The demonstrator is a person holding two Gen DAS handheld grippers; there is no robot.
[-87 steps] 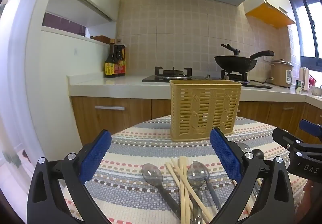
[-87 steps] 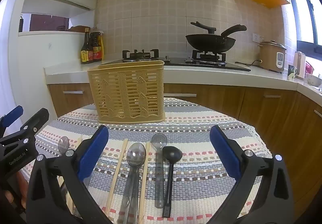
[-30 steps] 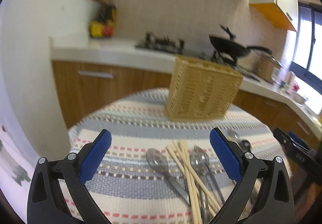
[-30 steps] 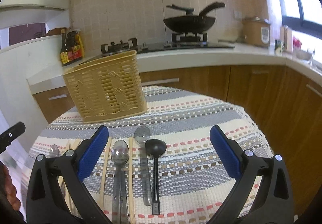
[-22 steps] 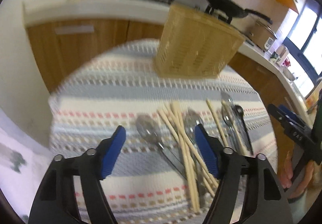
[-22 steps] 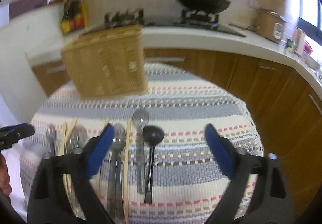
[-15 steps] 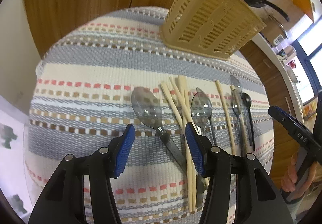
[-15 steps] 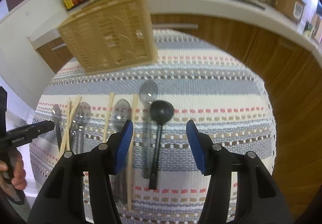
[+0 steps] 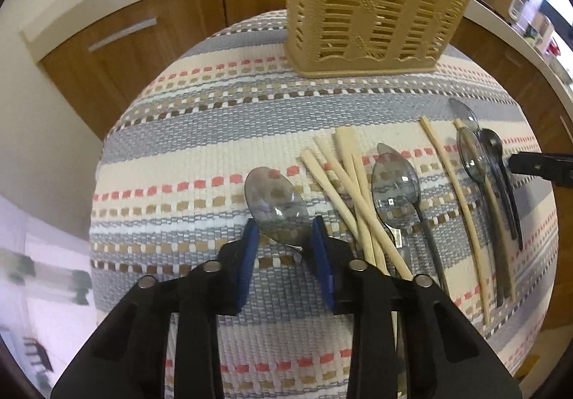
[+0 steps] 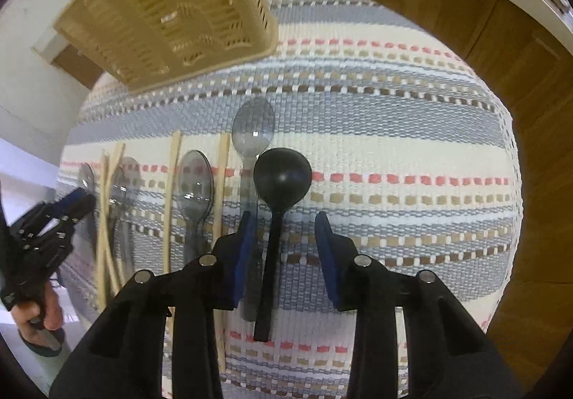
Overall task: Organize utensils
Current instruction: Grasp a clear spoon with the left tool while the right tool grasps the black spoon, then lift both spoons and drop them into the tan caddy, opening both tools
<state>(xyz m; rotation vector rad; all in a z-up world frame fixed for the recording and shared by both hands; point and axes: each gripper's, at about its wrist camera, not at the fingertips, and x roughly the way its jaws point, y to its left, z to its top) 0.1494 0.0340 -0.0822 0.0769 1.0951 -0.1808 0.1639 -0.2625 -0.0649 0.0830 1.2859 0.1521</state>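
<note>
A round table under a striped woven cloth (image 9: 186, 134) is carrying a tan slotted utensil basket (image 9: 369, 5) at its far side. The left gripper (image 9: 283, 234) is straddling a smoky clear spoon (image 9: 275, 205) at the bowl's base, jaws narrowed but not visibly clamping. The right gripper (image 10: 284, 223) is bracketing a black ladle (image 10: 281, 180) handle, jaws partly open with gaps on either side. Wooden chopsticks (image 9: 351, 191) are lying between the spoons.

1. Bare tablecloth (image 9: 172, 162) fills the left of the left wrist frame.
2. Crossed chopsticks (image 9: 343, 184) crowd the centre right.
3. The basket (image 9: 369, 1) blocks the top centre.
4. In the right wrist frame, open cloth lies right of the black ladle (image 10: 281, 184).
</note>
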